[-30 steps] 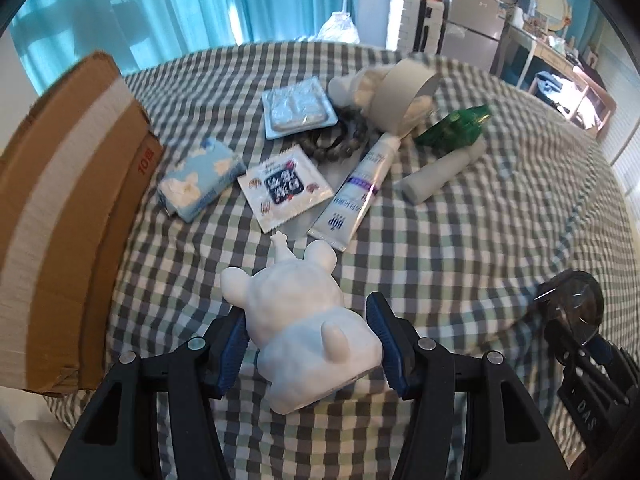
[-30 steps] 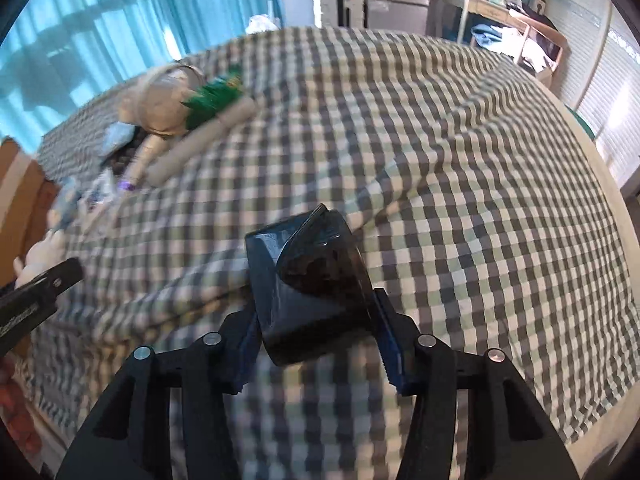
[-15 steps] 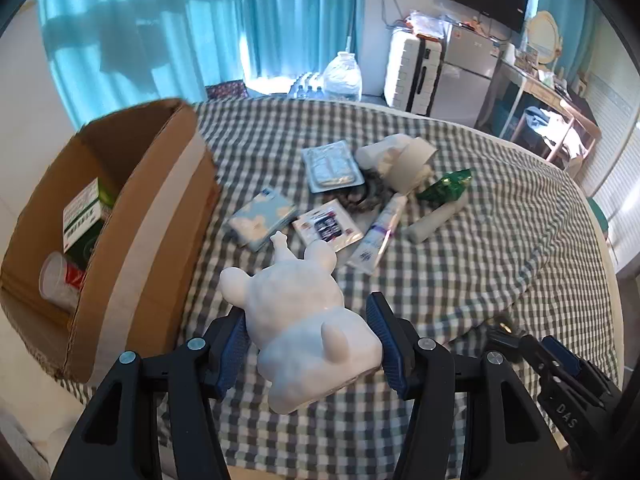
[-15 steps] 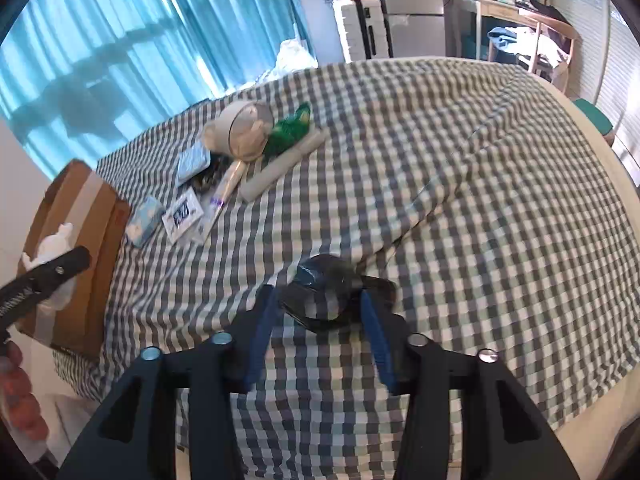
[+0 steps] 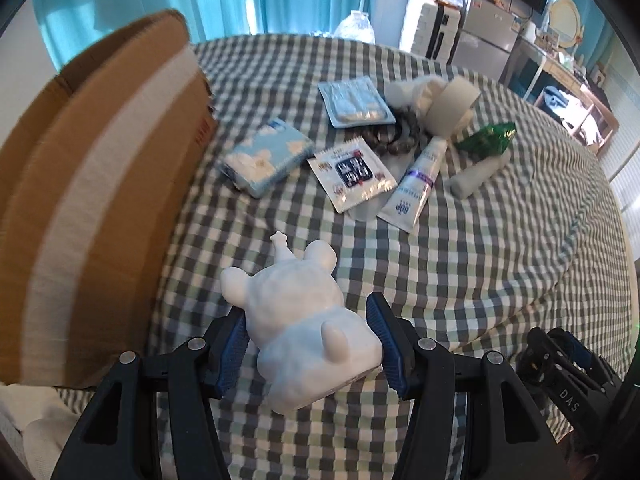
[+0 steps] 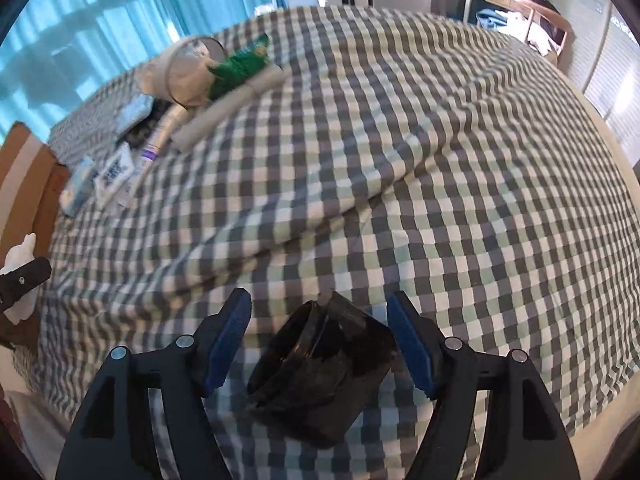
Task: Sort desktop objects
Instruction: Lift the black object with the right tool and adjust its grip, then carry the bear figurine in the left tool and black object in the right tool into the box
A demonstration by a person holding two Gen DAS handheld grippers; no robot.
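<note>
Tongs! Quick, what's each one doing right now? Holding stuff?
Left tongs: closed on the white bear figurine.
Right tongs: opening; the black container sits between them, pads not touching it.

Right gripper [image 6: 318,338] let go: a second ago its blue pads pressed both sides of the black container [image 6: 320,372], lifted off the checked cloth [image 6: 440,160]; now jaws opening, clear gaps on both sides, container lying on the cloth between them at lower centre of the right wrist frame. Half a second ago the pads already sat looser on it. Left wrist view shifted: cardboard box [image 5: 92,184] showed its open inside with items half a second ago, now only its outer wall fills the left of the frame. Clutter pile appears larger again.
</note>
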